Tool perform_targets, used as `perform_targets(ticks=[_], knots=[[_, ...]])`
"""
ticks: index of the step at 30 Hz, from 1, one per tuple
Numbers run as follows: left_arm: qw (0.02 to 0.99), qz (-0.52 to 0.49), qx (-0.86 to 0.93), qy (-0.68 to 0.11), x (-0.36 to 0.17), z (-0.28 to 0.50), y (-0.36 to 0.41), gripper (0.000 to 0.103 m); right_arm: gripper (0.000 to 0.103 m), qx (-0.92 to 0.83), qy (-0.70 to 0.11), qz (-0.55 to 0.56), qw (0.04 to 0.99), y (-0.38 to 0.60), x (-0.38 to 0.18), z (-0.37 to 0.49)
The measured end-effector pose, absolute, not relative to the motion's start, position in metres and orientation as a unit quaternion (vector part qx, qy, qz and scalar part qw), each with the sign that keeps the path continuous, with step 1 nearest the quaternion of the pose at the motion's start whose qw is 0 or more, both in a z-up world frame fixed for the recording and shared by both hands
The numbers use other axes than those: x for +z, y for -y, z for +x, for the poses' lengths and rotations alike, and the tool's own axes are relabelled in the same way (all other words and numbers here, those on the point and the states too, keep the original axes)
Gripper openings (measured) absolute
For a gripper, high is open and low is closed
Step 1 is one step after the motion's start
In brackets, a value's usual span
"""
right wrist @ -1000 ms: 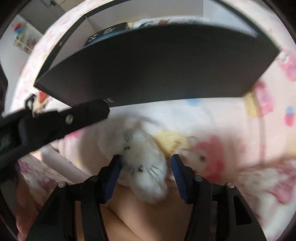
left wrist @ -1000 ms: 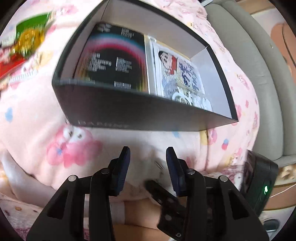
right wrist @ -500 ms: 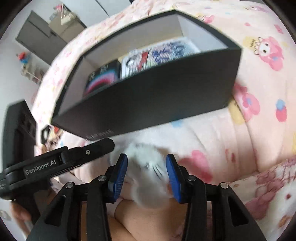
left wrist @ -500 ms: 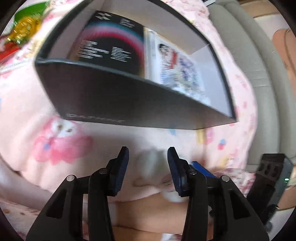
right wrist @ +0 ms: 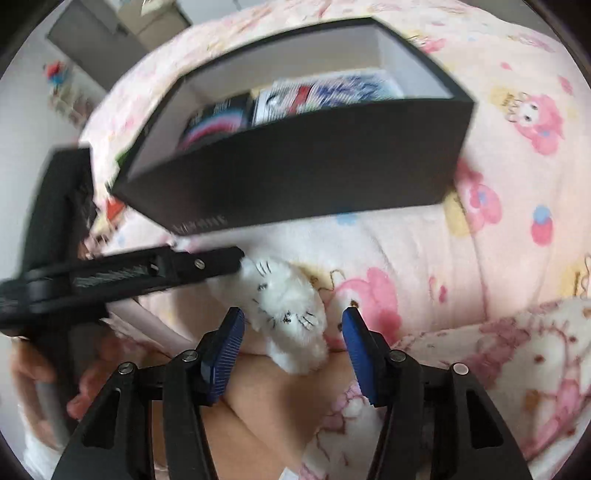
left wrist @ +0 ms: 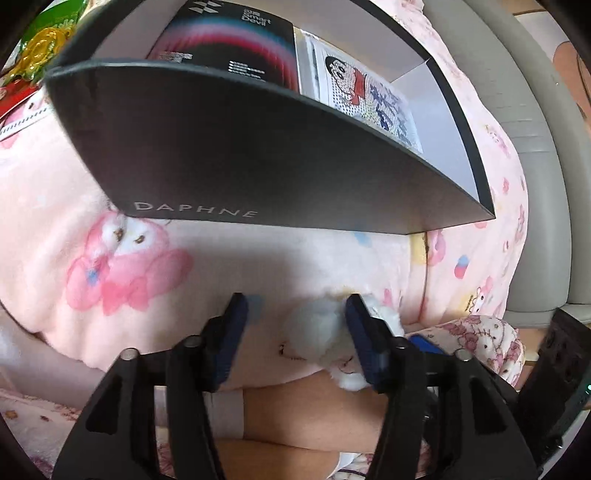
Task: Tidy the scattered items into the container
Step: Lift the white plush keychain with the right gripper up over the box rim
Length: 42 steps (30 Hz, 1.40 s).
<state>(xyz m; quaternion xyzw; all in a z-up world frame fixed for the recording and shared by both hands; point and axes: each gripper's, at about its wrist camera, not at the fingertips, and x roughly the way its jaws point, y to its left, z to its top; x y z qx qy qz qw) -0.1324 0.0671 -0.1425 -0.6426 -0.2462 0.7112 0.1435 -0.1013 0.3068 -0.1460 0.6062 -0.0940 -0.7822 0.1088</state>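
Observation:
A black open box (left wrist: 258, 155) marked DAPHNE stands on a pink blanket; it also shows in the right wrist view (right wrist: 314, 166). Inside lie a dark booklet (left wrist: 236, 48) and a cartoon-print packet (left wrist: 373, 99). A small white plush cat (right wrist: 288, 310) lies on the blanket in front of the box, between the two grippers. My right gripper (right wrist: 291, 332) is open, with the plush between its blue pads and not pinched. My left gripper (left wrist: 295, 317) is open; the plush (left wrist: 325, 332) sits against its right finger. The left gripper's finger (right wrist: 155, 269) touches the plush's far end in the right wrist view.
A green and gold packet (left wrist: 48, 33) lies on the blanket left of the box. A grey padded bed edge (left wrist: 528, 147) runs along the right. A bare leg (left wrist: 314, 417) lies just below the grippers. The right gripper's black body (left wrist: 554, 387) is at the lower right.
Both grippers have opened wider. The right gripper has let go of the white plush, which now lies loose between its fingers. The left gripper has moved in beside the plush.

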Motion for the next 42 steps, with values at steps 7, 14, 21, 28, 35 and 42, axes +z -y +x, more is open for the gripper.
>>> perform_targets(ticks=[7, 14, 21, 28, 35, 42], knots=[[0.155, -0.647, 0.702, 0.254, -0.148, -0.136, -0.07, 0.056, 0.037, -0.76, 0.056, 0.632, 0.142, -0.292, -0.179, -0.112], [0.14, -0.609, 0.72, 0.302, -0.139, -0.14, -0.051, 0.055, 0.032, -0.771, 0.001, 0.6, 0.215, -0.276, -0.157, -0.135], [0.116, -0.63, 0.72, 0.266, -0.146, -0.145, -0.059, 0.055, 0.042, -0.748, 0.029, 0.646, 0.147, -0.302, -0.166, -0.155], [0.132, -0.611, 0.72, 0.303, -0.141, -0.15, -0.054, 0.055, 0.042, -0.783, 0.14, 0.601, 0.084, -0.348, -0.141, -0.117], [0.096, -0.607, 0.728, 0.305, -0.155, -0.163, -0.065, 0.055, 0.042, -0.775, 0.21, 0.594, 0.056, -0.363, -0.157, -0.118], [0.093, -0.604, 0.734, 0.296, -0.154, -0.164, -0.064, 0.053, 0.04, -0.726, 0.274, 0.615, 0.135, -0.348, -0.182, -0.126]])
